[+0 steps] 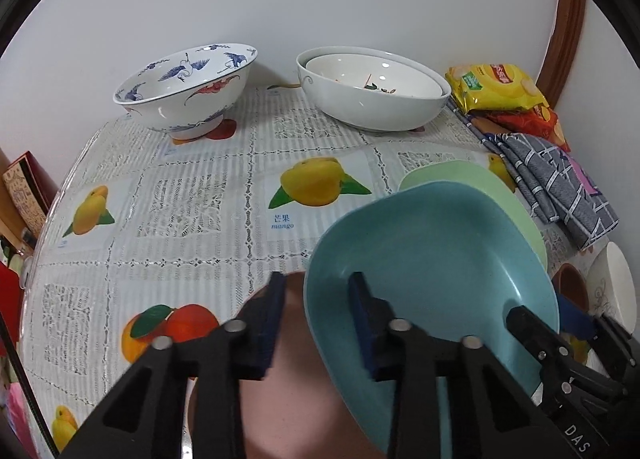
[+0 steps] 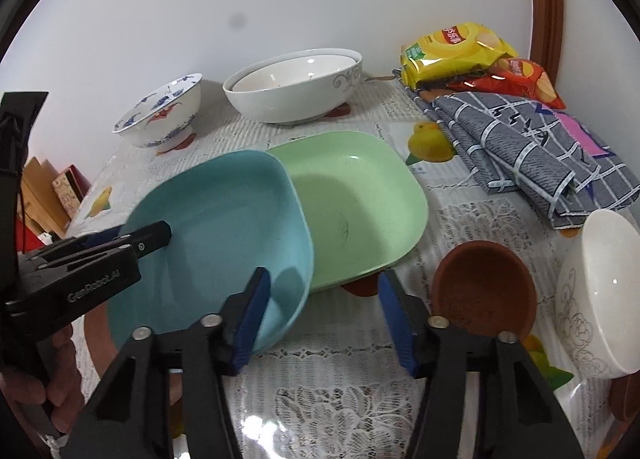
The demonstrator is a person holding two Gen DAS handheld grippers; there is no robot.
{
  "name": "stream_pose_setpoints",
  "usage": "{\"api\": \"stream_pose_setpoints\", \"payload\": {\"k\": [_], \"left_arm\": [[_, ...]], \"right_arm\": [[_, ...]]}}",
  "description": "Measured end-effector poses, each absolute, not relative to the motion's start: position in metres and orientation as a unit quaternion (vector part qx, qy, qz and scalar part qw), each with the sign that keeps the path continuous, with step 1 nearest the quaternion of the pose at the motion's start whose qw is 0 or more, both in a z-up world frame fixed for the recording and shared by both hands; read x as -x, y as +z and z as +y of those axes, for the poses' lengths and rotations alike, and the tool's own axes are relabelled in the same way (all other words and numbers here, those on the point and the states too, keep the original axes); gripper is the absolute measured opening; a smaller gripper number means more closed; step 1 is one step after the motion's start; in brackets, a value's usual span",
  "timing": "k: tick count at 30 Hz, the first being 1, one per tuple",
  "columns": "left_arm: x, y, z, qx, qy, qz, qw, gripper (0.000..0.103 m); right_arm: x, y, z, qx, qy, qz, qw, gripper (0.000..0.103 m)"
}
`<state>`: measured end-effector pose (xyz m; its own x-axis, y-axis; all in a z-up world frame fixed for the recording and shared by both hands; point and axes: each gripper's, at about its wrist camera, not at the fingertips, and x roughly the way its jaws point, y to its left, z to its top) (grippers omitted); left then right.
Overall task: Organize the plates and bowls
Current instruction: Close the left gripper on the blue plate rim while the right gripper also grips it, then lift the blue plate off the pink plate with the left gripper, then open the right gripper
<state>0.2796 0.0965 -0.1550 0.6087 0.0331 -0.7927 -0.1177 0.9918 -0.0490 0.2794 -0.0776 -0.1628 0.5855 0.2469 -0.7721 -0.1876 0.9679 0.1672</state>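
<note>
Nearest, at the bottom centre of the right wrist view, the right gripper (image 2: 323,283) is hanging about half open. It is straddling the near right corner of the blue plate (image 2: 224,227) with neither pad pressing.

At the bottom centre of the left wrist view, the left gripper (image 1: 318,291) is sitting narrow around that plate's opposite rim, one finger inside and one outside. A sliver of gap seems to be showing at the outer pad, so I cannot tell whether it is biting.

The blue plate is lying centre-left in the right view. It is a matte, speckled, rounded square with a shallow wall, probably plastic. Its far edge is overlapping the matching green plate (image 2: 360,203), so stacking the two looks under way, not finished.

At lower right of that view, a small matte terracotta-brown bowl (image 2: 484,291) and a glossy white bowl (image 2: 600,291) with a grey floral print are waiting loose.

Everything is resting on a lace-patterned tablecloth (image 1: 192,199) printed with fruit.

Further back, at right, a folded grey checked cloth (image 2: 528,143) is lying below shiny crisp bags (image 2: 452,51).

Against the wall at upper centre, nested white bowls (image 2: 296,99), glazed and round, are looking already sorted. At upper left of the left view, a footed porcelain crane bowl (image 1: 184,95), blue and red on white, is standing alone, apparently still to be placed.
</note>
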Motion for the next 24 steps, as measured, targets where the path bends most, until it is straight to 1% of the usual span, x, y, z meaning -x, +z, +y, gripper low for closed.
{"api": "stream_pose_setpoints", "payload": {"k": [1, 2, 3, 4, 8, 10, 13, 22, 24], "left_arm": [[-0.279, -0.155, 0.096, 0.051, 0.039, 0.440, 0.896, 0.017], [-0.278, -0.154, 0.095, 0.052, 0.036, 0.441, 0.895, 0.014], [-0.278, -0.153, 0.093, 0.050, 0.034, 0.440, 0.896, 0.013], [-0.276, -0.152, 0.092, 0.048, 0.033, 0.439, 0.896, 0.013], [-0.270, -0.147, 0.092, 0.051, 0.038, 0.435, 0.898, 0.010], [-0.264, -0.143, 0.093, 0.054, 0.044, 0.435, 0.898, 0.010], [-0.254, -0.139, 0.094, 0.055, 0.047, 0.437, 0.897, 0.010], [-0.219, -0.105, 0.106, 0.068, 0.065, 0.414, 0.905, 0.010], [-0.214, -0.095, 0.108, 0.072, 0.070, 0.407, 0.908, 0.011]], "right_arm": [[-0.279, -0.163, -0.077, -0.037, 0.127, 0.439, 0.889, 0.044], [-0.279, -0.163, -0.077, -0.042, 0.135, 0.440, 0.887, 0.040], [-0.278, -0.162, -0.075, -0.043, 0.139, 0.440, 0.886, 0.032], [-0.278, -0.163, -0.073, -0.045, 0.145, 0.442, 0.884, 0.021], [-0.276, -0.164, -0.070, -0.039, 0.135, 0.439, 0.887, 0.018], [-0.276, -0.163, -0.071, -0.045, 0.137, 0.441, 0.886, 0.015], [-0.273, -0.159, -0.073, -0.052, 0.143, 0.442, 0.884, 0.014], [-0.251, -0.121, -0.068, -0.075, 0.161, 0.421, 0.889, 0.012], [-0.247, -0.107, -0.061, -0.064, 0.159, 0.415, 0.893, 0.012]]}}
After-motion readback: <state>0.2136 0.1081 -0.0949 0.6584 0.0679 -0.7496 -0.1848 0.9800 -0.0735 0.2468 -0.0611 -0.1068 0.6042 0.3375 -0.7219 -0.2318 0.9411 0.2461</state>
